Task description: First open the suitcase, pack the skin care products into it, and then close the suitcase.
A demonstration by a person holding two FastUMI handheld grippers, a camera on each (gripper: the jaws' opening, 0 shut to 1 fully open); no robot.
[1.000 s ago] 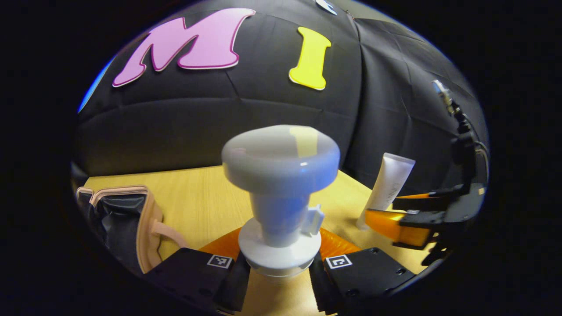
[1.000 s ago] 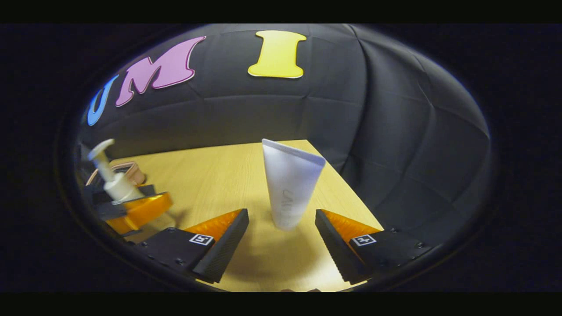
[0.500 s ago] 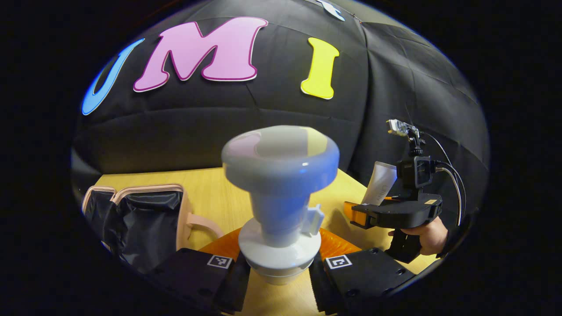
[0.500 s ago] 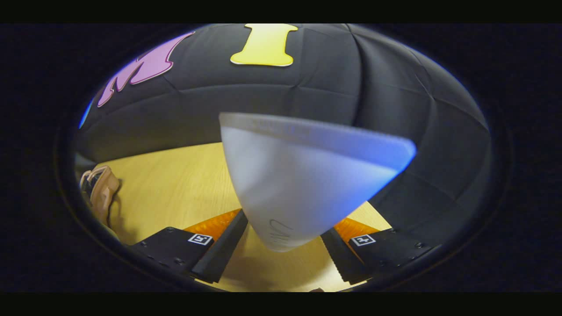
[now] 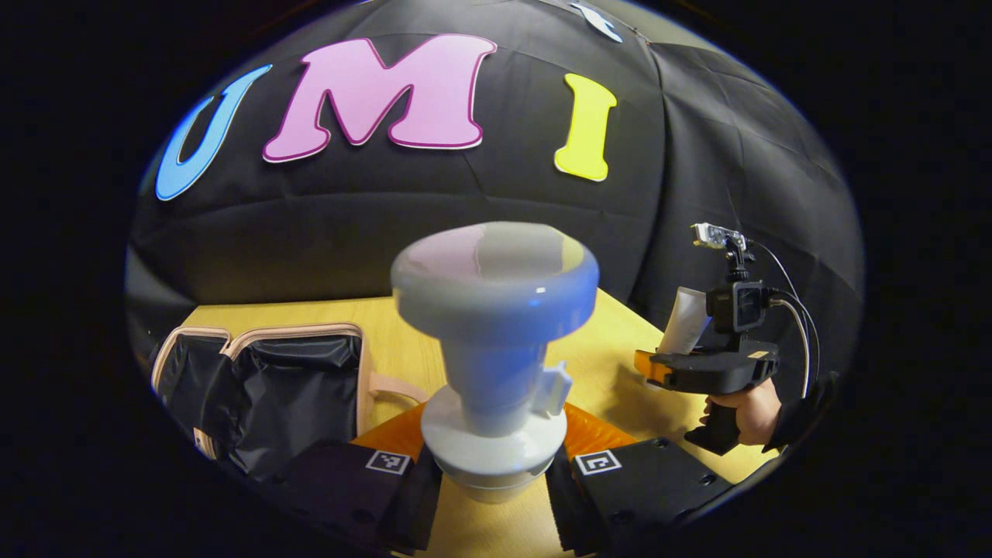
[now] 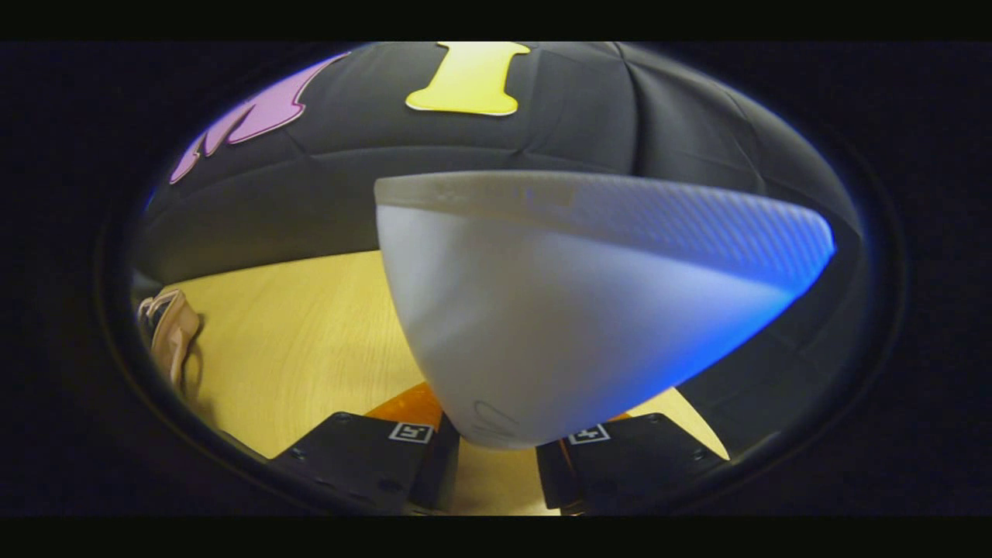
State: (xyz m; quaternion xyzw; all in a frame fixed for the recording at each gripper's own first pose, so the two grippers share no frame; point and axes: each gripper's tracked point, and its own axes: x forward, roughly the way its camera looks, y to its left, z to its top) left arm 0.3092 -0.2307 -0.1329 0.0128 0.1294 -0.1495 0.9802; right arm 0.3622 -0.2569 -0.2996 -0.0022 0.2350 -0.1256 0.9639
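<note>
Starting at the left of the left gripper view, I see the suitcase point(image 5: 263, 391) lying open near the left edge of the surface point(image 5: 387, 333), its dark lining facing up and its pale rim and handle toward the middle. That step looks done, so packing is what I am on now.

My left gripper point(image 5: 492, 484) is closed on the neck of a white pump bottle point(image 5: 494, 341), both fingers pressing just under its collar. The bottle is hard plastic and smooth, probably with some weight from the liquid inside. A grip at the neck keeps it from sliding down, but the heavy body could swing, and I would stay clear of the pump head so it does not dispense.

Farther right, near the right edge of the surface, a hand point(image 5: 744, 415) holds my right gripper point(image 5: 659, 370) with a white tube point(image 5: 683, 322) rising from it.

In the right gripper view, that tube point(image 6: 573, 310) stands close to the camera, crimped end up, and the right gripper point(image 6: 496, 465) is narrowed on its lower end, both fingers against it as far as I can tell. The tube is soft and light and will dent under pressure. I would hold low, near the stiffer cap end, and squeeze gently so nothing oozes. I cannot tell whether it is clear of the surface.
</note>
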